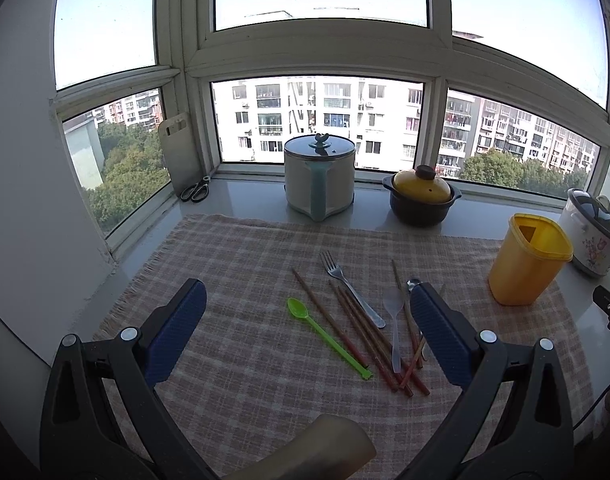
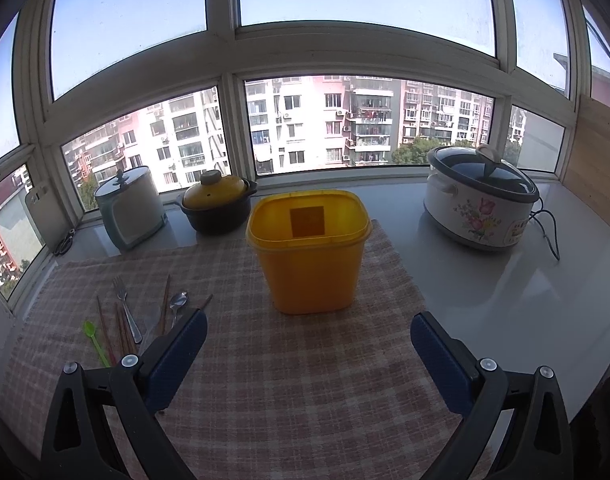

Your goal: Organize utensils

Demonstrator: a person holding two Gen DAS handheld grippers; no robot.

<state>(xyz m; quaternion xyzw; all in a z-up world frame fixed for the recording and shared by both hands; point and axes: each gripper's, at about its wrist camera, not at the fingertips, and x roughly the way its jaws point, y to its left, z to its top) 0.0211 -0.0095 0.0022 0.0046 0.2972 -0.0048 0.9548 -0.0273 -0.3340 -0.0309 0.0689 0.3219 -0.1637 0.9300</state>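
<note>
Utensils lie loose on a checked cloth (image 1: 245,360): a green plastic spoon (image 1: 325,334), a metal fork (image 1: 347,284), several red-brown chopsticks (image 1: 365,340), a translucent spoon (image 1: 395,324) and a metal spoon (image 1: 413,283) partly hidden by my finger. A yellow container (image 1: 527,258) stands open at the right. My left gripper (image 1: 309,300) is open and empty above the utensils. In the right wrist view my right gripper (image 2: 309,330) is open and empty just before the yellow container (image 2: 311,252); the fork (image 2: 125,304) and green spoon (image 2: 97,340) lie to its left.
A tall lidded pot (image 1: 320,176), a dark casserole with yellow lid (image 1: 423,196), a floral rice cooker (image 2: 479,208) with a cord, scissors (image 1: 195,191) and a cutting board (image 1: 179,152) stand along the window ledge. A wooden board (image 2: 593,160) leans at the far right.
</note>
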